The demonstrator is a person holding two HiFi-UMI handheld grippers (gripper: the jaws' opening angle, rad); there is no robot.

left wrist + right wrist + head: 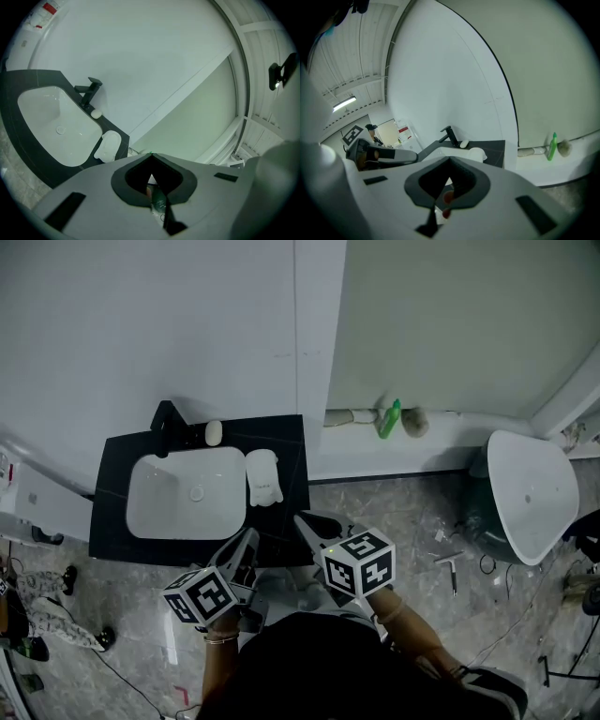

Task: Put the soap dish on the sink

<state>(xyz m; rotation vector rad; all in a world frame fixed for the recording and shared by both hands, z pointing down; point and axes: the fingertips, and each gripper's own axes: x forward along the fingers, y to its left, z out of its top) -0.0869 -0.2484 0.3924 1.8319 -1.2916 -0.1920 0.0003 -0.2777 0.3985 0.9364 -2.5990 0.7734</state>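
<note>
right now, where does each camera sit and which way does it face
Head view: on the head, steeply down at sink, dish, floor; left tongs, right tongs, a wrist show.
Left gripper view: on left tongs, facing sink and wall; they show, shut.
Right gripper view: on right tongs, facing wall and sink; they show, shut, plus the left tongs.
All share the dish.

From the head view, the counter [112, 512] at ten o'clock is black with faint pale veins. Its basin [183, 493] is white, the tap [167, 427] black, and the soap dish [263, 476] white. The bottle [389, 418] at one o'clock is bright green. The floor [412, 521] is grey and marbled. Your left gripper [247, 538] and right gripper [302, 519] are grey, and their cubes carry black-and-white square markers.
</note>
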